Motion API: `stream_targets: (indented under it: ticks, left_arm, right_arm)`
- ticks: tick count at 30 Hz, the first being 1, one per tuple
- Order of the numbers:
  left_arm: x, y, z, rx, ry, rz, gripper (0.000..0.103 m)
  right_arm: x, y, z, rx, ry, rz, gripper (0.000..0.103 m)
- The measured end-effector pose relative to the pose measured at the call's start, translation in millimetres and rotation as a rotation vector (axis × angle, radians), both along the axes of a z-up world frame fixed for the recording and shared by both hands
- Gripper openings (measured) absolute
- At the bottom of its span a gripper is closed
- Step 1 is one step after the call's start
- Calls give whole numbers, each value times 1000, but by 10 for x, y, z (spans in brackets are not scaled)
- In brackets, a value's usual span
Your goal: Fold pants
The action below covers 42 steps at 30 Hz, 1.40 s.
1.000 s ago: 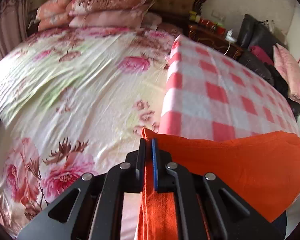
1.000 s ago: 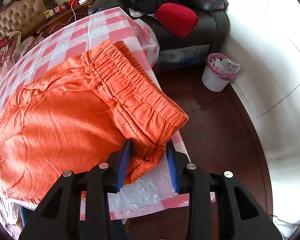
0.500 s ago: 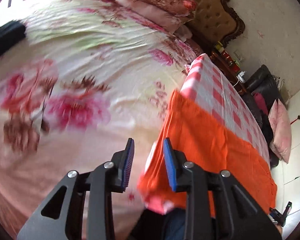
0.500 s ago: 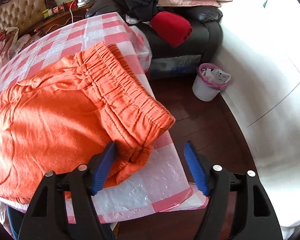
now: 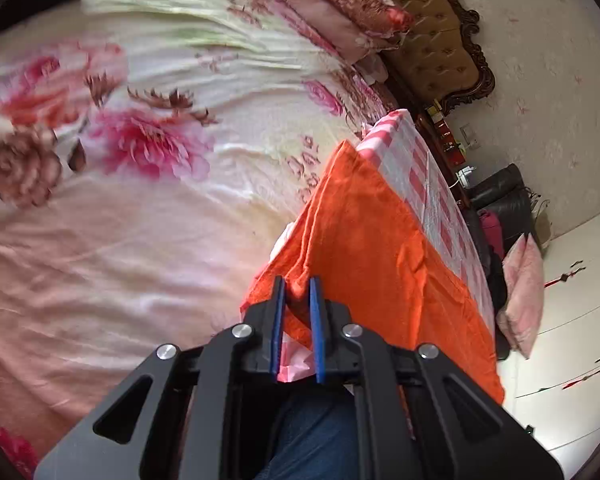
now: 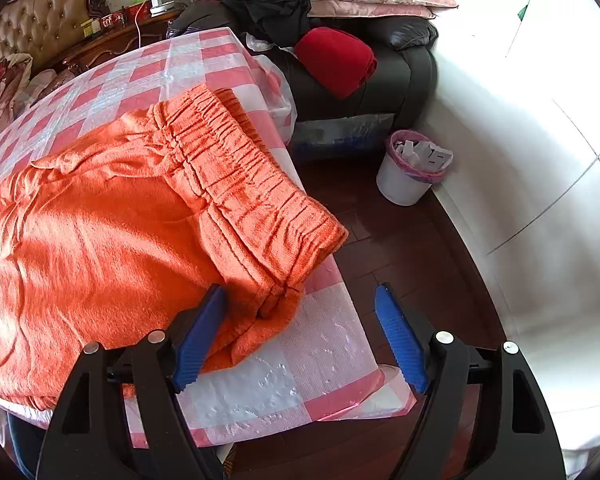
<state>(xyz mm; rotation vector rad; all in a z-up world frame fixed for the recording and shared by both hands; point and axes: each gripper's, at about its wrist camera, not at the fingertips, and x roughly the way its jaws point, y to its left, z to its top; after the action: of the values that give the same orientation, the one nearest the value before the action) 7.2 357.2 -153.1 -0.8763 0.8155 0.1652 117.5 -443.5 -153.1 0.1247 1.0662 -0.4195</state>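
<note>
The orange pants (image 6: 112, 240) lie spread flat on the table (image 6: 308, 356) with its pink-and-white checked plastic cover, their long axis running from the gathered elastic waistband (image 6: 244, 196) at the right-hand end toward the leg end at the left, beside the floral bed (image 5: 140, 208). The right tongs (image 6: 300, 340) stand wide apart, straddling the near corner of the waistband without touching it; nothing is gripped. The left tongs (image 5: 296, 328) are narrow, their blue pads set on either side of a ridge of the orange cloth at the near edge of the leg end; whether they actually pinch it I cannot tell, as a small gap shows. Each end thus lies straight ahead of its own tongs, so a fold end to end along the length looks likeliest. Only the right wrist view shows the waistband, the sofa and the white bin on the floor; only the left shows the bed and the far hem corner.
</note>
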Motion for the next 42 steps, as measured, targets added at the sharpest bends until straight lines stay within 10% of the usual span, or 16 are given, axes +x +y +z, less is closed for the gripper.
stream_targets:
  ticks: [5,9,15,19,24,27,30,36,42]
  left_arm:
    - [2,-138,215,146,33,-16,11]
    - [52,-68,-108,90,127,4,12]
    - [-27,-264,222,318,119,53,19]
    - [300,-1092,744,547,-91,-87,63]
    - [1173,-2438,808,522,-133,-409,63]
    - [1649,-3166,667,427,-110,-562,37]
    - [1946,-3848,557,431,-122,-684,36]
    - [2476,-4579,198,503,-41,-742,36]
    - [2645,-4700,127,598,-57,-754,36]
  right_arm:
    - [5,49,1,-24,-1,9,75]
    - [-12,44,4,-19,-7,15,76]
    - [-255,-14,190,-33,-20,18,80]
    - [-333,-38,538,-8,-155,41,80]
    - [127,78,730,11,-238,113,77]
    - [578,260,637,18,-193,187,66]
    - [959,537,527,19,-164,294,55]
    - [1449,1159,217,-50,-134,441,54]
    - [1505,1048,-56,-69,-141,335,60]
